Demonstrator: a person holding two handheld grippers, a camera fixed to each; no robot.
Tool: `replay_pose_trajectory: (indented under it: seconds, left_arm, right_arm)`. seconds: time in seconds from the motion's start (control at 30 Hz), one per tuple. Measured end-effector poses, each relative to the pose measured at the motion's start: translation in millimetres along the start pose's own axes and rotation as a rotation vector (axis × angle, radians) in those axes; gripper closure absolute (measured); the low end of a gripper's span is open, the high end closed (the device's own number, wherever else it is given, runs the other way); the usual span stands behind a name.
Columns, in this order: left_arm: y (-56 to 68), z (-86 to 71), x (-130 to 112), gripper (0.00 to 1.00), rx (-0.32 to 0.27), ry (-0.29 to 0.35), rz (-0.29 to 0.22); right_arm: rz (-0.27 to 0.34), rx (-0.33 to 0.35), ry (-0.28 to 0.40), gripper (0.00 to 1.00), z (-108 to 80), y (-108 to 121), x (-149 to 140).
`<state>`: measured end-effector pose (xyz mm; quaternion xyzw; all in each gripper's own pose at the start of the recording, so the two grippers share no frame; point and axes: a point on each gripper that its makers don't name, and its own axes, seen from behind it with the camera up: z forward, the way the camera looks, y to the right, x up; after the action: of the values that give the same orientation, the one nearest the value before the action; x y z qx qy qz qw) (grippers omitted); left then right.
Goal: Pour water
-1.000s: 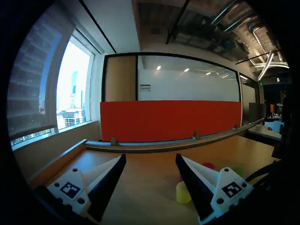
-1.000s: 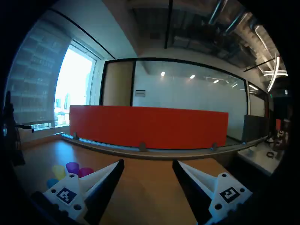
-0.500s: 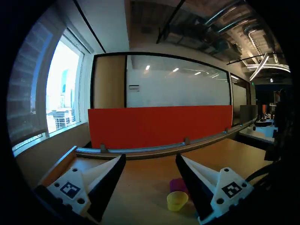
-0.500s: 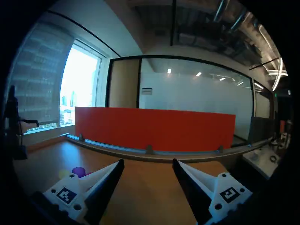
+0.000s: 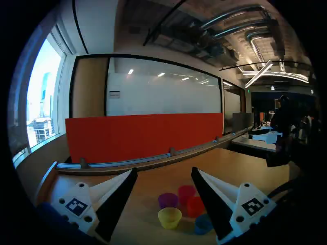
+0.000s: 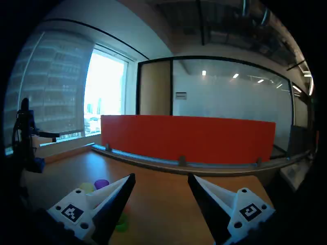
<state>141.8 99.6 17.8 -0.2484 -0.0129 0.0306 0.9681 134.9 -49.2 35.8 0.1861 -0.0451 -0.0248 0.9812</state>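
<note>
Several small plastic cups stand upright on the wooden table [image 5: 233,163]: a yellow cup [image 5: 169,217], a purple cup [image 5: 168,200], a pink cup [image 5: 186,192], an orange-red cup [image 5: 195,206] and a blue cup [image 5: 202,223]. My left gripper [image 5: 163,179] hangs open just above and before them, nothing between its fingers. In the right gripper view, the purple cup [image 6: 101,183] and the yellow cup [image 6: 86,187] peek out behind the left finger, with a green cup [image 6: 121,223] low beside it. My right gripper [image 6: 160,181] is open and empty over bare table.
A red divider panel [image 5: 143,134] on a metal rail closes the table's far edge. Windows run along the left. A dark stand [image 6: 24,139] sits at the table's left end in the right gripper view. A second desk [image 5: 261,141] lies far right.
The left gripper view has swung to the right, bringing more cups between the fingers. The right gripper view has turned left, toward the window. Both grippers stay open.
</note>
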Motion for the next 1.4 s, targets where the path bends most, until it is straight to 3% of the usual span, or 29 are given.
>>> replay_pose_trajectory:
  seconds: [0.1,0.3,0.6,1.4]
  left_arm:
    - [13.9,0.7,3.0,0.02,-0.064,0.002,0.009]
    - [33.7,0.8,9.2,0.02,-0.164,0.010,-0.036]
    - [35.7,0.6,3.9,0.02,-0.208,-0.018,-0.026]
    - [55.3,12.1,-97.8,0.02,-0.325,-0.259,0.082]
  right_arm:
    - [-0.022,0.066,0.006,0.00,-0.8,-12.0,4.1]
    - [-0.054,0.170,0.005,0.00,-3.5,-33.3,10.3]
    - [-0.056,0.229,-0.032,0.00,-0.3,-41.1,9.2]
    - [-0.147,0.323,-0.204,0.00,7.2,-50.0,-37.2]
